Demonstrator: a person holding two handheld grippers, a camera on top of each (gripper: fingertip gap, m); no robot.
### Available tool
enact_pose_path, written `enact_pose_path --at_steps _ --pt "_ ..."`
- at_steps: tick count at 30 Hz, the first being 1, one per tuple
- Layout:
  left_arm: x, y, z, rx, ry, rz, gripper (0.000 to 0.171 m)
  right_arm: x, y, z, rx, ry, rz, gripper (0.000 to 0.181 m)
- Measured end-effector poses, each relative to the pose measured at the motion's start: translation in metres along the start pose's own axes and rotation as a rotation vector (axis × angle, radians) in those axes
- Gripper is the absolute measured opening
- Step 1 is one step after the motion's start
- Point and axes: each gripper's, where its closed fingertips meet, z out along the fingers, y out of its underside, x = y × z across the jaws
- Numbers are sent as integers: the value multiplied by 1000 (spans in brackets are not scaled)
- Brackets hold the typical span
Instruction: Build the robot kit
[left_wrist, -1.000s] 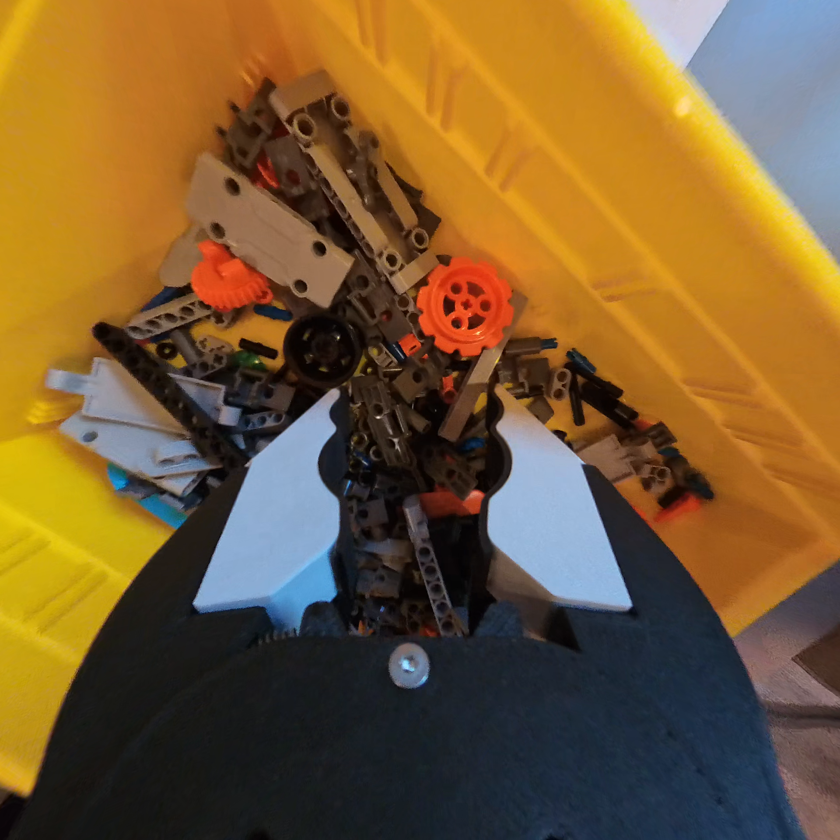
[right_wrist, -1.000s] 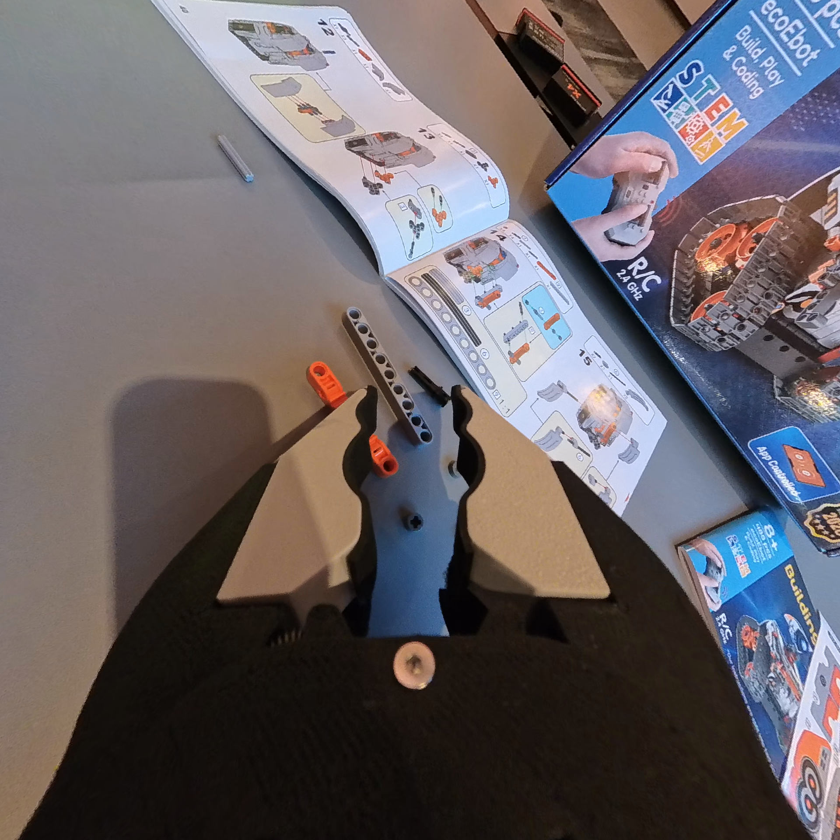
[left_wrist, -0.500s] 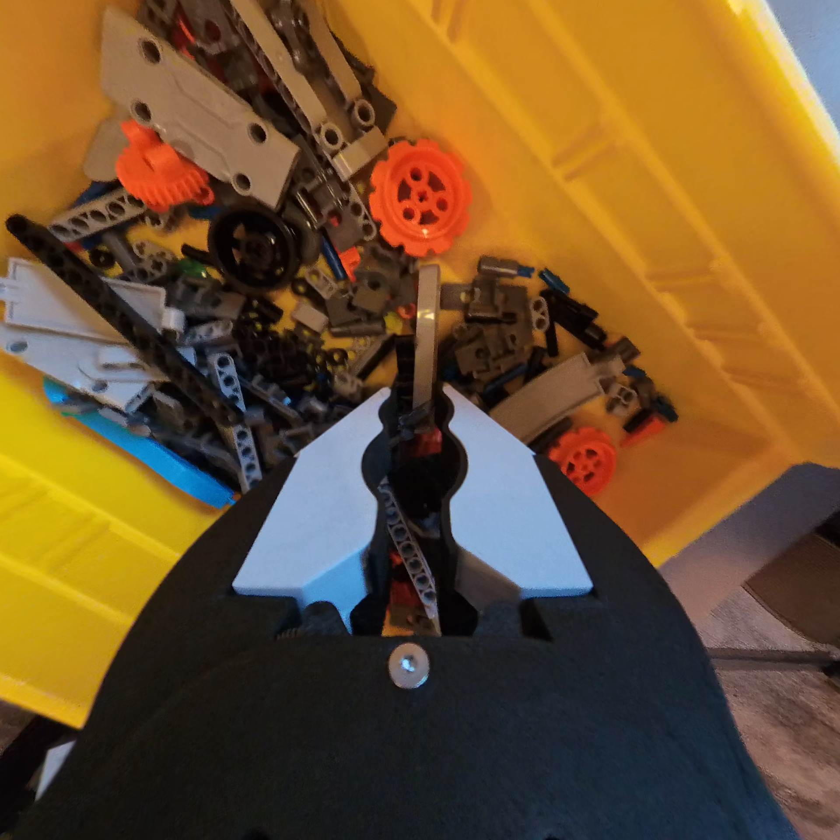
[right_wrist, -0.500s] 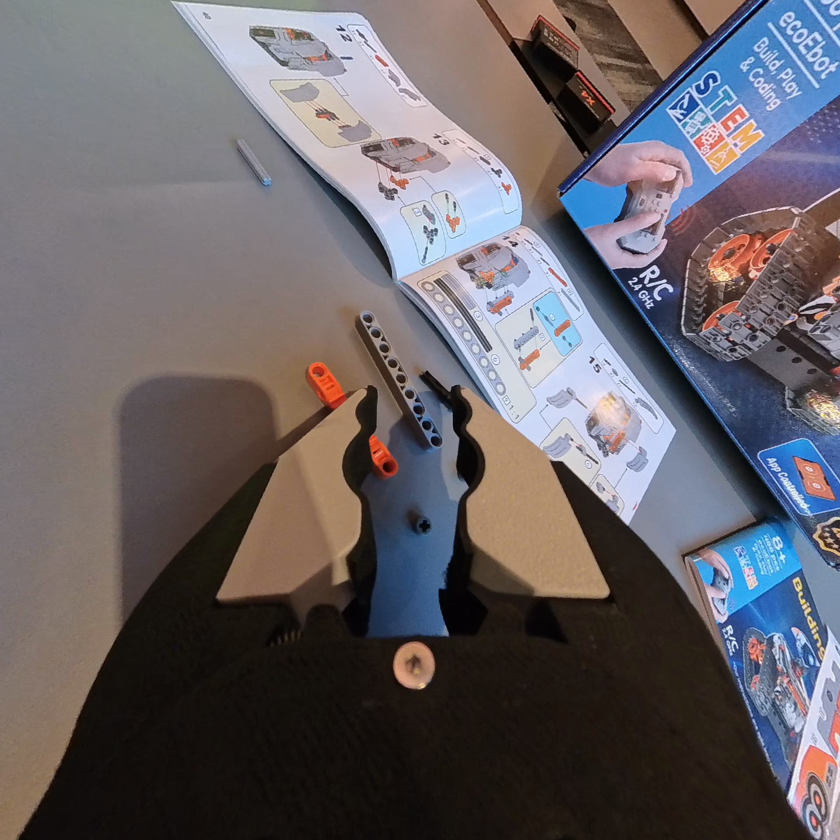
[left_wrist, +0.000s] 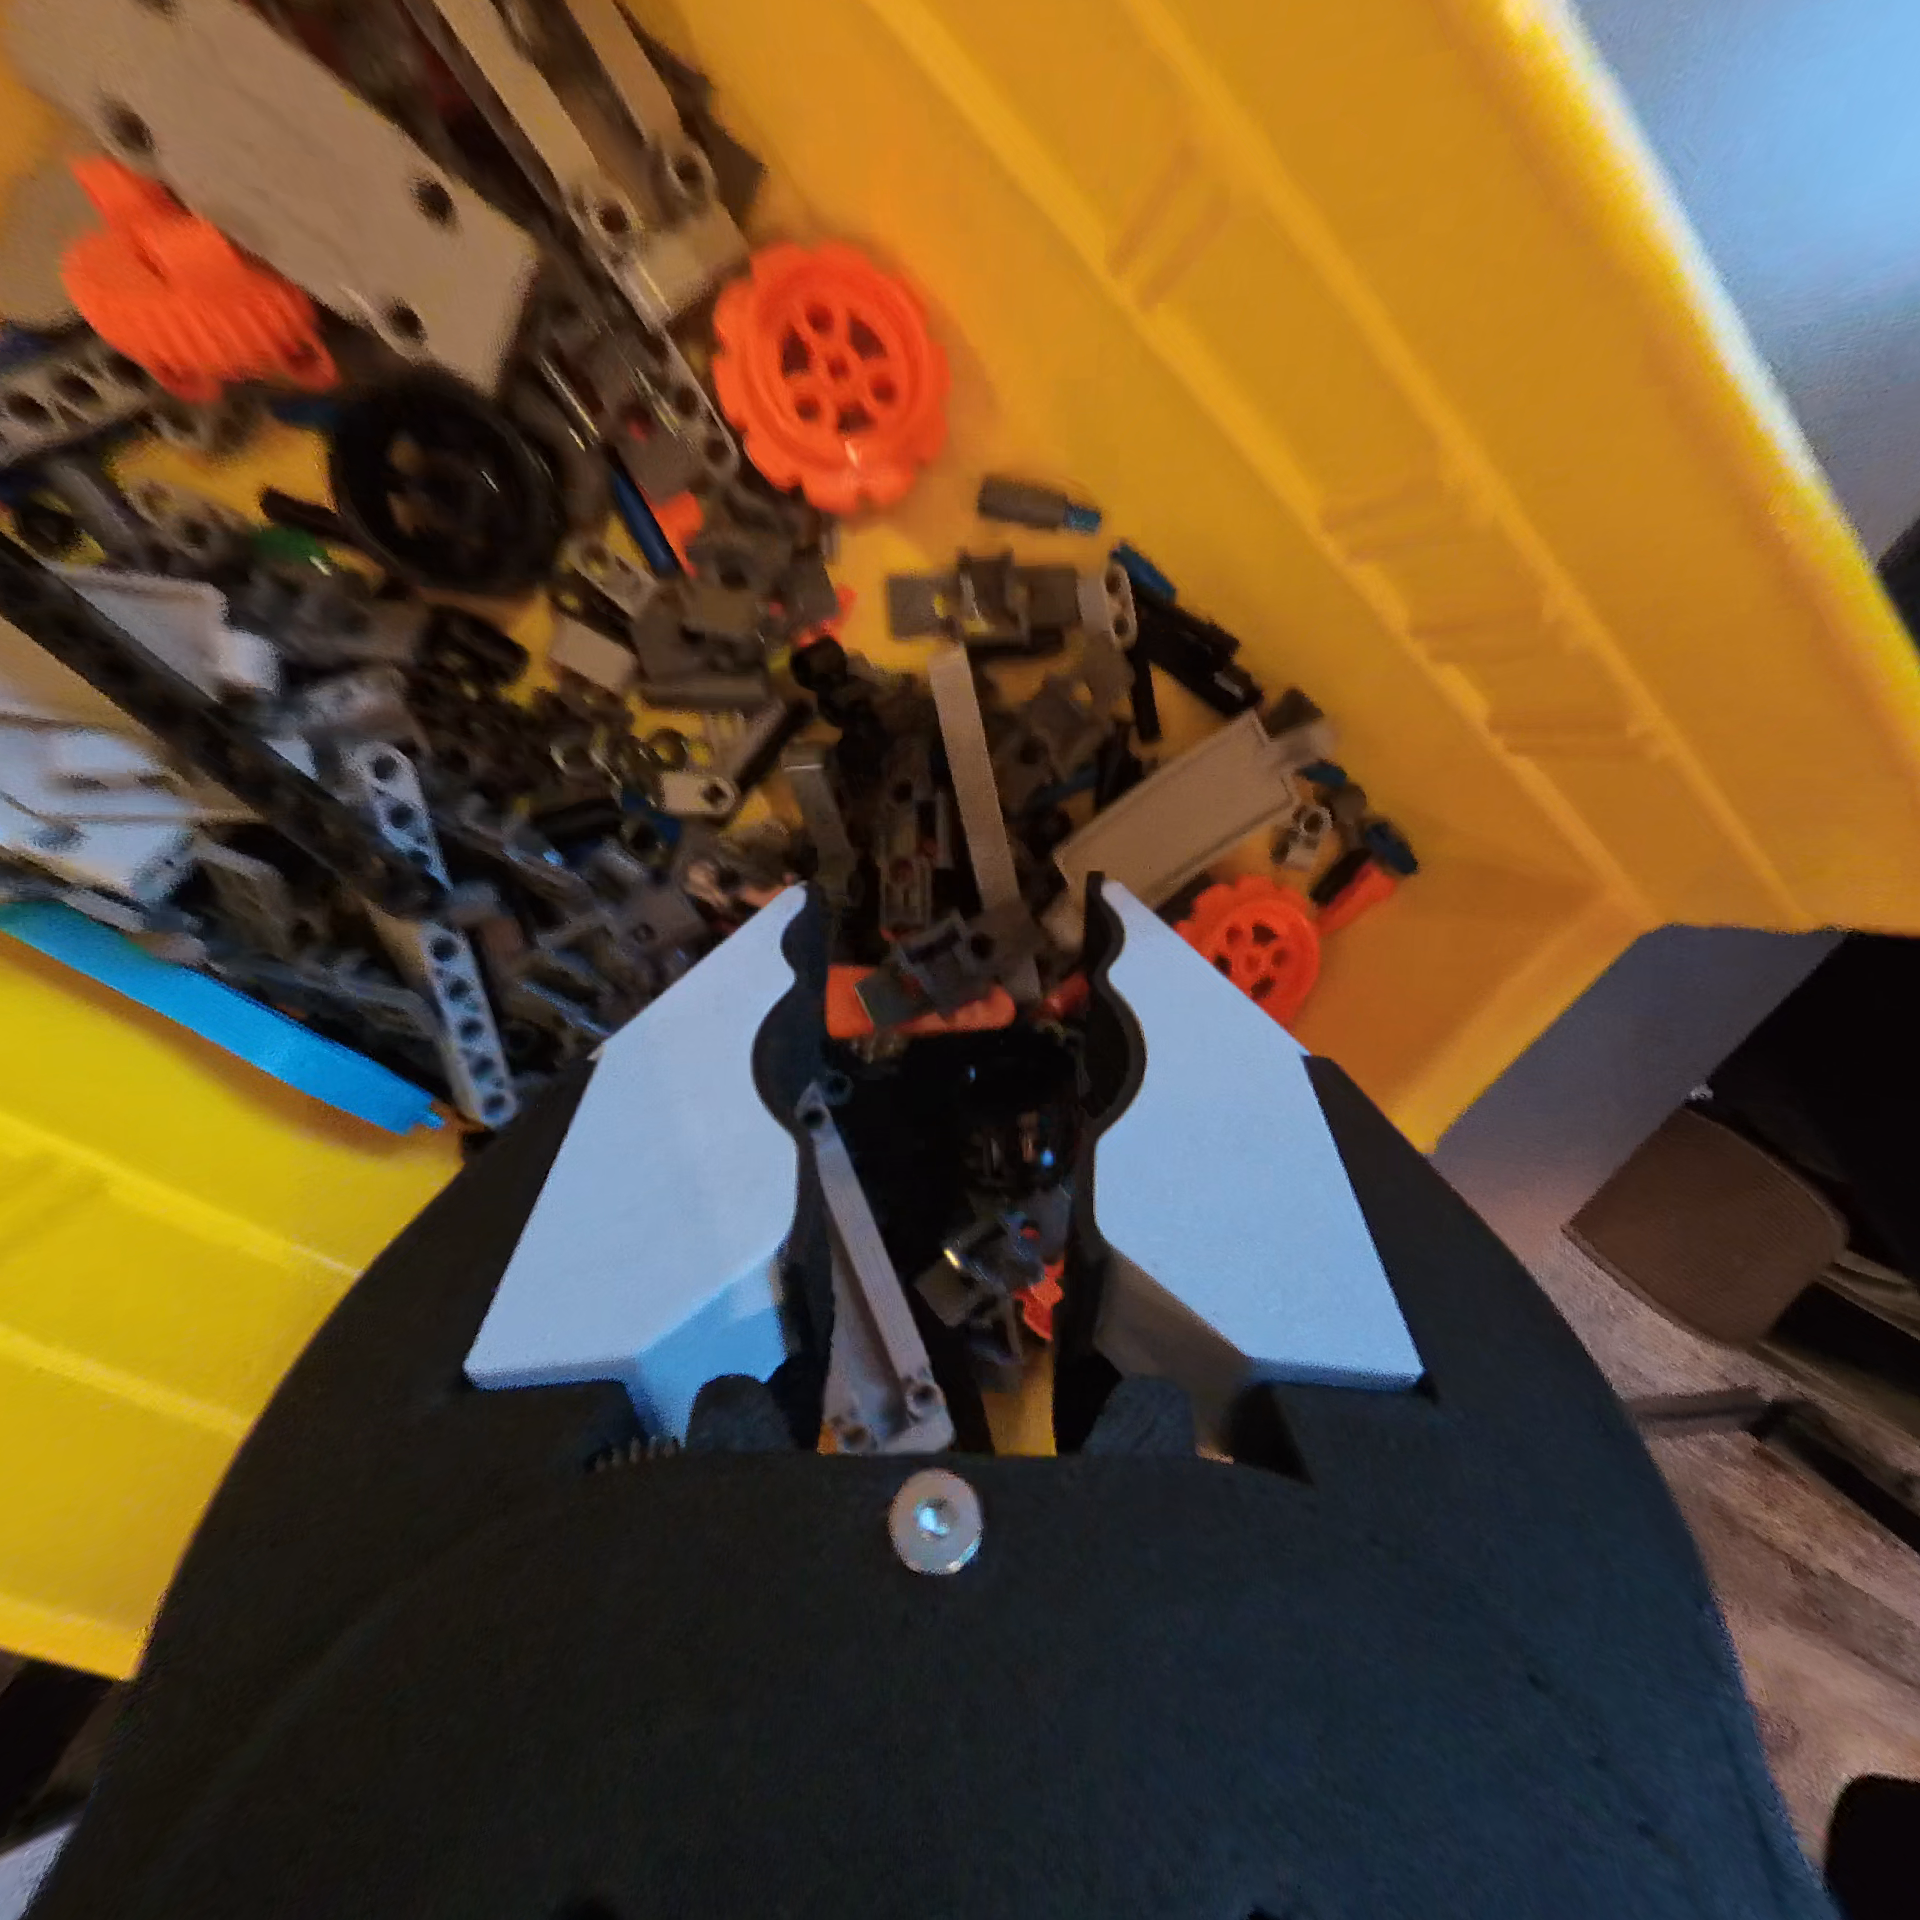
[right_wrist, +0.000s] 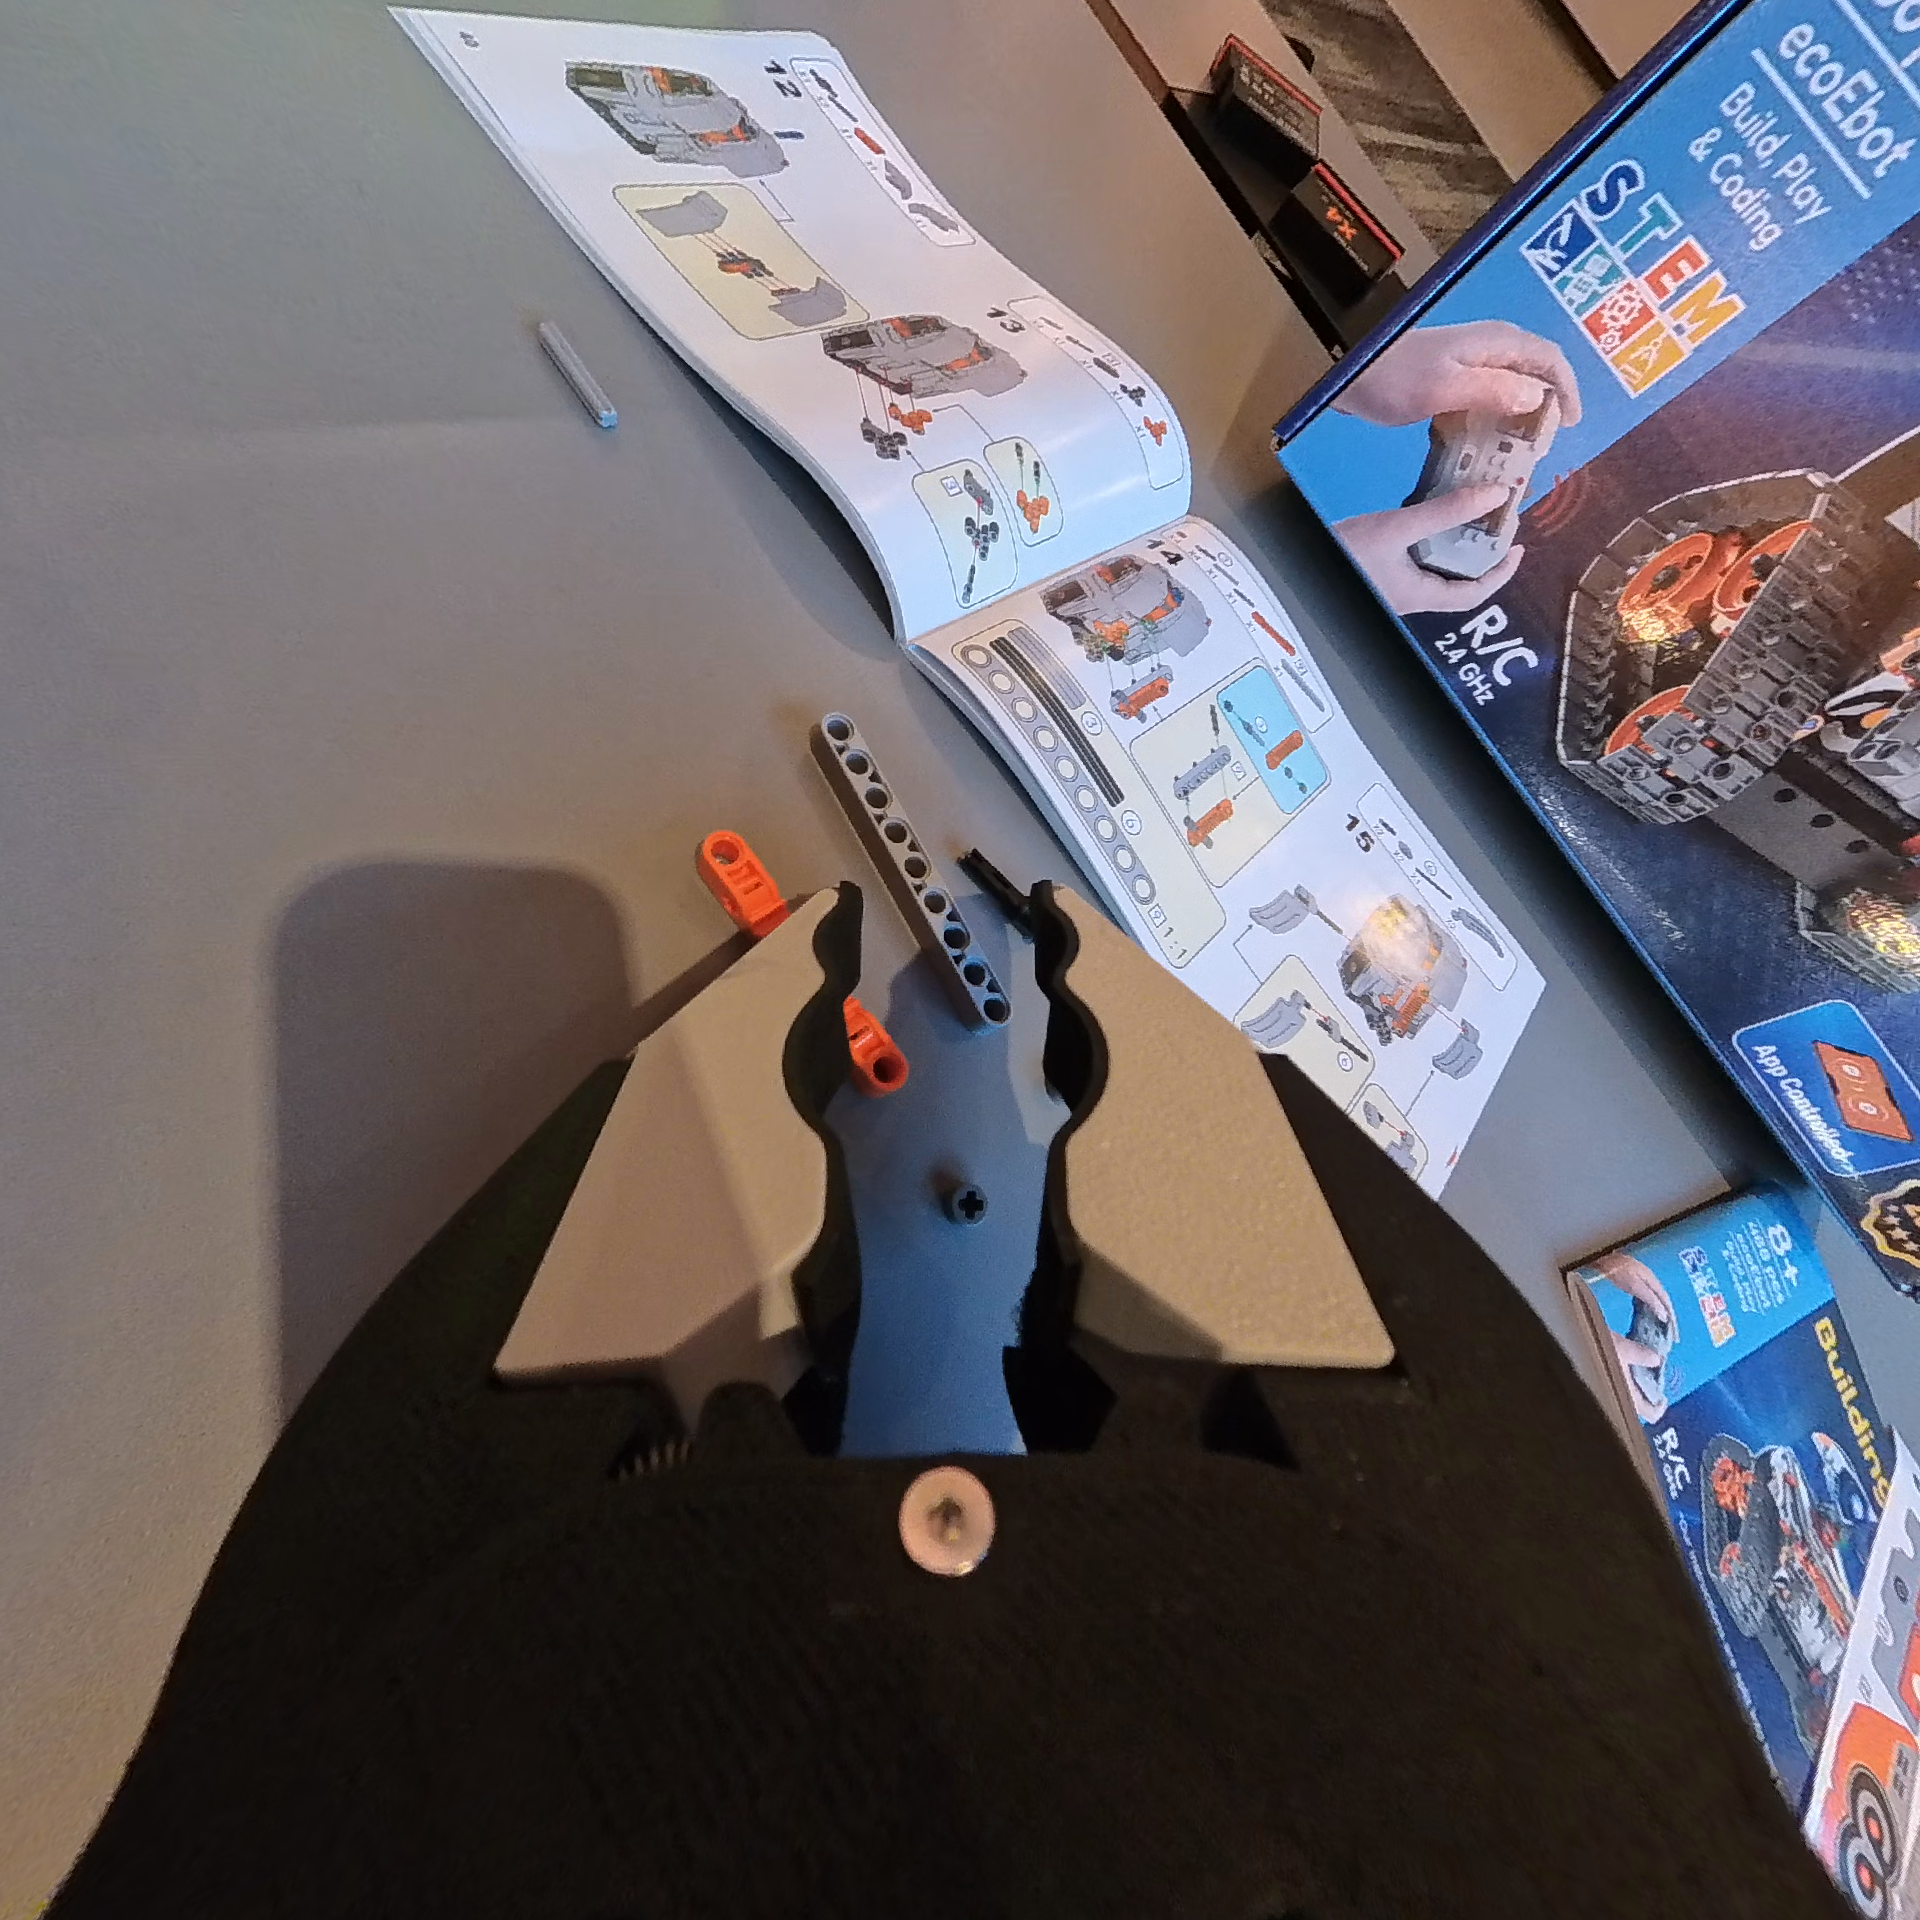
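Observation:
My left gripper (left_wrist: 951, 894) is open, low inside a yellow bin (left_wrist: 1247, 364) and over a heap of building parts. A flat grey strip (left_wrist: 966, 769) lies in the heap just beyond the fingertips, with an orange piece (left_wrist: 914, 1003) between the fingers; neither pad presses on them. A large orange wheel (left_wrist: 831, 374) and a black wheel (left_wrist: 442, 483) lie farther in. My right gripper (right_wrist: 945, 894) is open above a grey table. A grey beam with holes (right_wrist: 909, 868) lies flat between its fingertips, untouched. Two orange connectors (right_wrist: 738, 878) (right_wrist: 873, 1049) and a black pin (right_wrist: 992, 883) lie beside it.
An open instruction booklet (right_wrist: 935, 416) lies right of the beam, with a large blue kit box (right_wrist: 1662, 520) and a smaller box (right_wrist: 1745, 1403) beyond it. A grey axle (right_wrist: 577, 372) lies at the far left of the table. A small orange wheel (left_wrist: 1252, 945) sits by the bin's corner. One gripper's finger ends stand about 35 cm off the other's. The left tips stand about 9 cm off the large orange wheel (left_wrist: 831, 374).
My left gripper closed almost fully around the grey strip half a second ago and has opened wide again; the strip stays in the heap. The right gripper has barely moved.

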Motion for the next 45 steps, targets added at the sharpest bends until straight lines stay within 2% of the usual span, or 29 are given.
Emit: enact_pose_path --at_steps 2,5,6,8,10,13,15,21,24,26,27,32,34,36,39,41,42,43,45 --pt "-11 -18 -1 39 -24 10 53 0 0 0 0 0 1 31" --pt "-37 -43 4 54 -125 31 81 1 0 0 2 0 7 31" --pt "-43 -49 7 48 -135 13 82 1 0 0 3 -1 9 31" --pt "-50 -55 13 15 -129 -20 66 1 0 0 3 -2 12 31" --pt "-49 -50 12 -37 -101 0 35 1 0 0 3 -2 9 31" --pt "-44 -36 6 -75 -63 37 18 0 0 0 3 -5 11 30" --pt "-40 -20 8 -138 -30 53 29 0 0 0 4 -9 13 30" --pt "-39 -4 14 -202 -87 126 33 -1 -1 0 3 -10 5 30" --pt "-46 9 10 -272 -161 195 16 -1 -1 0 5 -11 10 30" --pt "-47 15 12 -289 -171 198 11 -1 -1 0 4 -10 10 30" --pt "-49 17 12 -285 -173 192 0 -1 -1 0 4 -10 8 30" --pt "-56 35 6 -313 -152 64 0 -1 -1 0 5 -11 12 31" --pt "-57 29 3 -258 -148 5 0 0 -1 0 5 -10 14 31" --pt "-50 8 -2 -133 -128 -19 15 0 0 0 5 -11 15 31" --pt "-17 -25 -5 19 -27 20 26 0 -1 0 4 -9 14 31" --pt "-9 -32 4 11 -81 83 44 0 0 0 4 -8 15 31" --pt "-10 -33 10 -12 -129 117 46 0 0 0 3 -8 16 31" --pt "-13 -32 15 -36 -168 146 44 0 0 0 3 -8 15 31" --pt "-19 -25 22 -94 -215 184 26 0 0 0 3 -7 14 31"
